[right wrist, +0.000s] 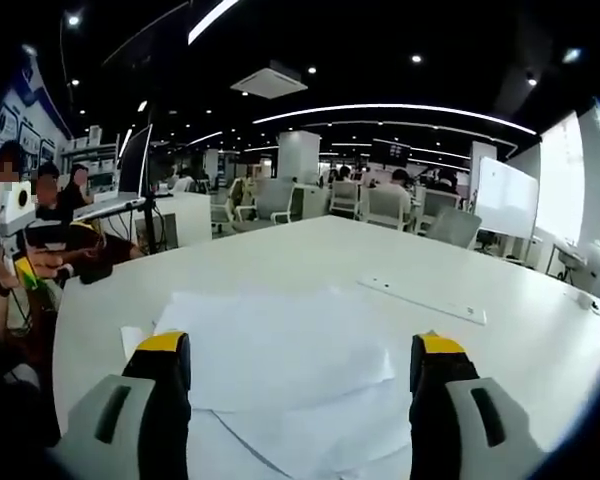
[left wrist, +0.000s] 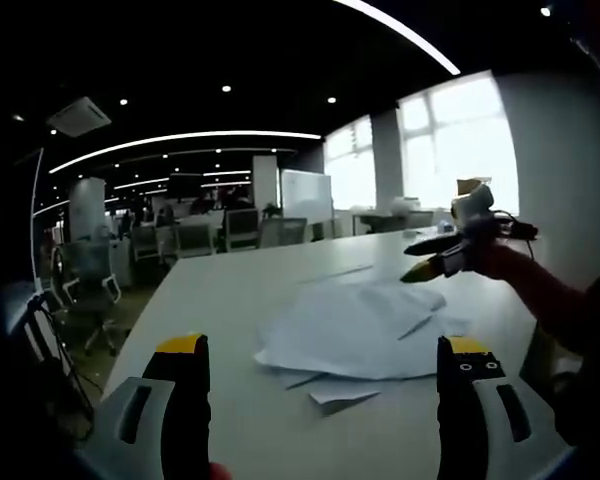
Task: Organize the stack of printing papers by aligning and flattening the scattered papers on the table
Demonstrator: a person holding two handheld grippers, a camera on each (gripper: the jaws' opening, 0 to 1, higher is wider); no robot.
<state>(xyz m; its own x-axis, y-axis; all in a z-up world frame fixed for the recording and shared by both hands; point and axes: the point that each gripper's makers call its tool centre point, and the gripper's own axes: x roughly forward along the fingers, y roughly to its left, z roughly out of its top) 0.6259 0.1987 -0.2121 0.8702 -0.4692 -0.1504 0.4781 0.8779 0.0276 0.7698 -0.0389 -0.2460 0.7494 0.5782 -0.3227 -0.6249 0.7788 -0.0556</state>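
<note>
papers [left wrist: 365, 330] lie in a loose, fanned heap on the white table [left wrist: 210, 290], and every place below is given from that heap. in the left gripper view it sits just ahead of the left gripper [left wrist: 325, 375], whose yellow-tipped jaws stand spread wide with nothing between them. one small sheet corner juts out of the heap on the side nearest those jaws. past the heap's far edge the right gripper [left wrist: 430, 265] hovers above the table in a person's hand. from here i cannot tell how its jaws stand.

in the right gripper view the heap [right wrist: 280, 355] lies directly under and in front of the right gripper [right wrist: 300, 375], and its jaws are also spread apart and empty. sheets overlap at skewed angles, with edges out of line. beyond the heap a thin white strip [right wrist: 420, 297] lies flat on the table [right wrist: 310, 245].

my judgement is that the sheets are light, thin and limp. they will slide easily over one another and over the smooth top, and they will crease or tear if pinched hard at mid-sheet. the better purchase is probably at the heap's outer edges. push opposite sides inward with the jaw flanks to square the heap, then press down on top to flatten it.
</note>
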